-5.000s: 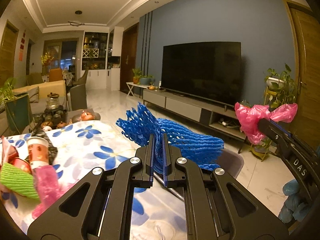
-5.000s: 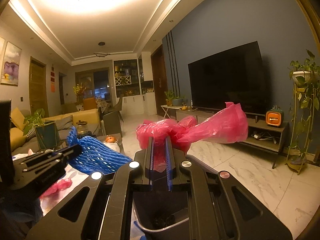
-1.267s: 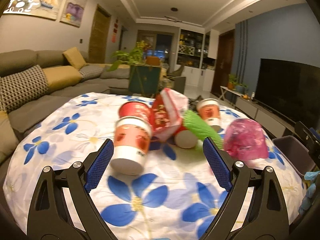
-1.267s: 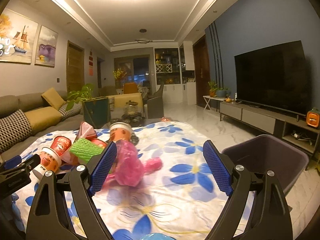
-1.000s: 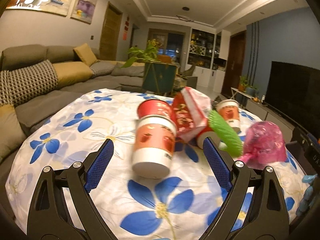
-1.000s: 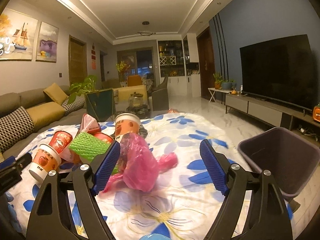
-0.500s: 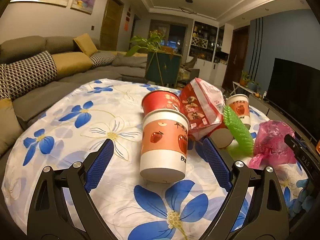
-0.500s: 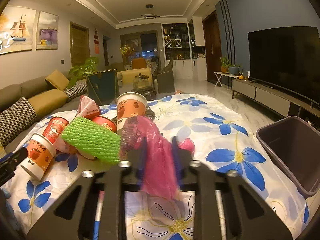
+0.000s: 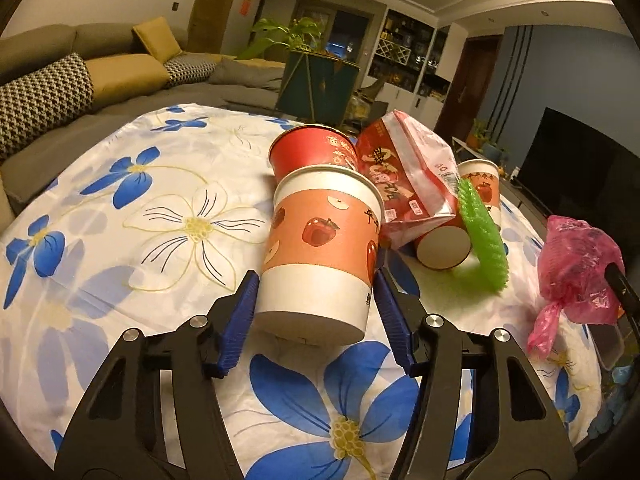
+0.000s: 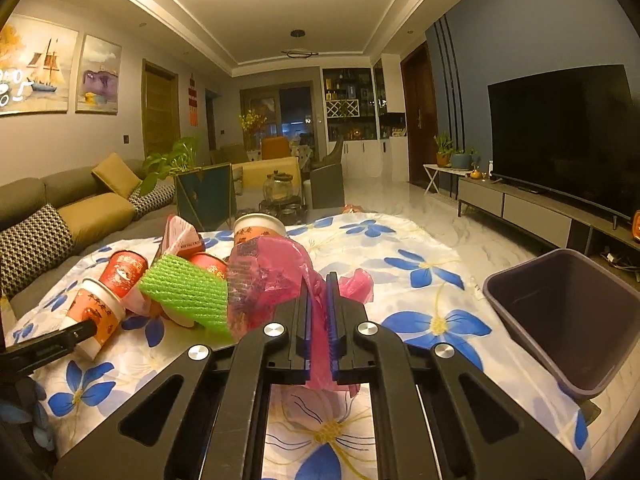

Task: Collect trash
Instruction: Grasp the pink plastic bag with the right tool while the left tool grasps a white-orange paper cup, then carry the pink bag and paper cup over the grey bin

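An upright paper cup with apple prints [image 9: 320, 232] stands on the flowered tablecloth [image 9: 160, 220]. My left gripper [image 9: 316, 280] has both blue pads pressed against the cup's lower sides. My right gripper [image 10: 318, 280] is shut on a crumpled pink plastic bag [image 10: 272, 272], which the left wrist view shows at the far right [image 9: 576, 276]. Behind the cup lie a red cup [image 9: 312, 156], a red snack bag [image 9: 404, 176], a tipped cup [image 9: 444, 246] and a green foam net [image 9: 480, 240]. A grey bin [image 10: 592, 328] stands open at the table's right edge.
Another apple-print cup [image 9: 480, 180] stands behind the green net. A sofa [image 9: 60, 92] runs along the left beyond the table. A TV [image 10: 560, 132] on a low cabinet fills the right wall. A dark green planter [image 9: 316, 80] sits past the table's far end.
Both grippers went from wide open to closed: the left moved up to the apple-print cup and closed on its sides, the right closed on the pink bag.
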Available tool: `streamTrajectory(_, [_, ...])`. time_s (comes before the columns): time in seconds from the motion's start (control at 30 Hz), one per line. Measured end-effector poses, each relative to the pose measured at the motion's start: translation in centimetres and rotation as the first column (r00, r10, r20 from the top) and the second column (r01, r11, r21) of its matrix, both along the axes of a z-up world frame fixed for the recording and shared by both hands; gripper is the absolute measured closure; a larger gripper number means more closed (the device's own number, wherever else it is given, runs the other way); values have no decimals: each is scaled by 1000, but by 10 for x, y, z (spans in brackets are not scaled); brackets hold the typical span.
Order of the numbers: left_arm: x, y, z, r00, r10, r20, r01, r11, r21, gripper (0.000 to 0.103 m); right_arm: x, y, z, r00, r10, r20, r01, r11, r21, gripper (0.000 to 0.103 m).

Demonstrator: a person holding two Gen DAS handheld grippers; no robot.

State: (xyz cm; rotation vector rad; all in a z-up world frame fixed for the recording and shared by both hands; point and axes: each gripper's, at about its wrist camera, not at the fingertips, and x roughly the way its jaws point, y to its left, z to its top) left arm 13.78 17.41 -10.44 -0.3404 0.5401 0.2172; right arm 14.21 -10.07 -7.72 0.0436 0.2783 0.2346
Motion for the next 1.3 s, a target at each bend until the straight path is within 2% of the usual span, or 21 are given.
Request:
streamTrajectory(0.43, [-29,-15,10,998,-25,64,24,1000,15,47,-20,-10,12,999,-8,36,7,1000,9,96])
streamTrajectory(0.67, [-47,-32,32,990,-57,127,53,998,31,47,-35,-18,21,997,-19,70,18,1000,22,96])
streamTrajectory(0.87, [-47,-50,47,982,-95,164,88,995,53,47,-46,-30,28,995,-33,96,30,999,27,96])
streamTrajectory(1.03, [-43,-70,58,972,-140,189,131,989,63,47,-55,-44,34,991,-58,117,55,998,30,96])
streamTrajectory(1.3, [-29,-118,77,942,-252,220,231,966,117,47,-62,-80,43,978,-147,145,140,988,58,96])
